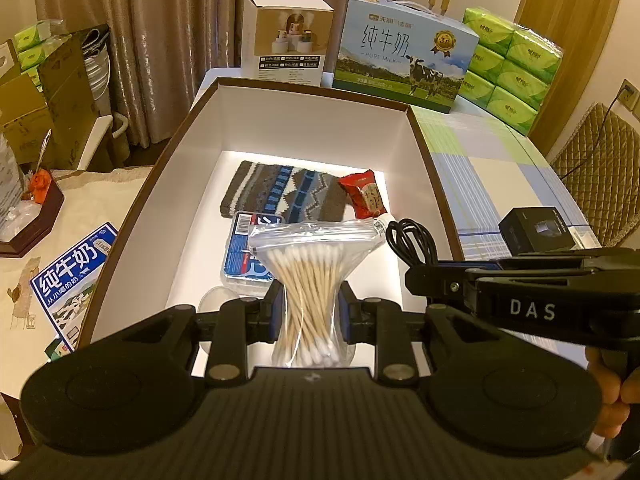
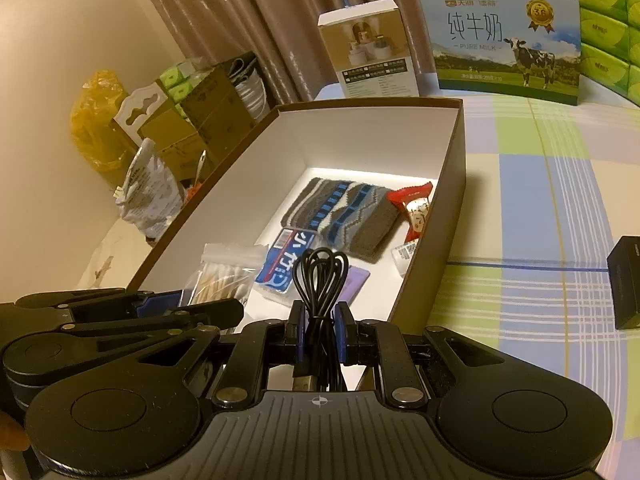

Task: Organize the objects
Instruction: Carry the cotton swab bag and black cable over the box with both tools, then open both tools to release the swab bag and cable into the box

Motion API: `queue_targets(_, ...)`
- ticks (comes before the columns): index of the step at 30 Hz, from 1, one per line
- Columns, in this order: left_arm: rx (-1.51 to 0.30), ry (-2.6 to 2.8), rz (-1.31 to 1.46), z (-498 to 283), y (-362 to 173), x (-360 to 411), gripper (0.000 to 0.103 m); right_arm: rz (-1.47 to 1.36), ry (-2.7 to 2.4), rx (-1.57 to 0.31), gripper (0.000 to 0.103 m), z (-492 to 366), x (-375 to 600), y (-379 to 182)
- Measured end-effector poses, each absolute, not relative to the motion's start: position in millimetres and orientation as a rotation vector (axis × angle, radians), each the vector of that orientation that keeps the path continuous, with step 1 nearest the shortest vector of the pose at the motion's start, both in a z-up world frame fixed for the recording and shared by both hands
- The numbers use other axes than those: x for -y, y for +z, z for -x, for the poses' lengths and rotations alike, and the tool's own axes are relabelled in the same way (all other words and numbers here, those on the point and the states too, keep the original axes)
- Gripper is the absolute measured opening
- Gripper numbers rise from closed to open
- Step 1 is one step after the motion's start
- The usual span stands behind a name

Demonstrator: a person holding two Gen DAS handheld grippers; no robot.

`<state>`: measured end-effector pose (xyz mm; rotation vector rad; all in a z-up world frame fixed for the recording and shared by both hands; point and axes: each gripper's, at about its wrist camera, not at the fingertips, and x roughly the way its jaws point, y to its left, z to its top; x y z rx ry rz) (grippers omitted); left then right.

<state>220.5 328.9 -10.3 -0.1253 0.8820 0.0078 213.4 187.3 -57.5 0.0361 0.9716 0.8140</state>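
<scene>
A brown box with a white inside (image 1: 200,140) (image 2: 360,128) stands on the table. My left gripper (image 1: 310,312) is shut on a clear bag of cotton swabs (image 1: 310,280) (image 2: 218,276), held over the box's near end. My right gripper (image 2: 319,328) is shut on a coiled black USB cable (image 2: 320,276) (image 1: 408,240), held over the box's near right side. In the box lie a knitted grey and blue sock (image 1: 284,192) (image 2: 340,216), a red snack packet (image 1: 364,194) (image 2: 416,208), a blue packet (image 1: 244,252) (image 2: 282,264) and a purple item (image 2: 354,282).
A small black box (image 1: 536,230) (image 2: 626,284) sits on the checked cloth to the right. A milk carton box (image 1: 404,60), a white product box (image 1: 288,40) and green tissue packs (image 1: 512,68) stand at the back. A blue milk carton (image 1: 68,276) lies to the left.
</scene>
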Motion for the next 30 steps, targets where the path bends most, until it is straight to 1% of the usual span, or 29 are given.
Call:
queue_targets(13,-0.892,-0.007,0.123,-240.2,-13.0,-333.5,0.022,-0.005,0.807,-0.979,0.012,-224.9,-201.5,-63.1)
queue_targets(23,-0.906,-0.013,0.126,-252.9,-19.6,-337.9,0.022,0.062,0.760,-0.948,0.012,-236.8,-209.5,-69.4)
queue_targets(30,-0.913,-0.015,0.128,-257.0,-21.8,-339.7,0.023,0.060,0.763,-0.969,0.013,-240.7,-206.9,-69.4)
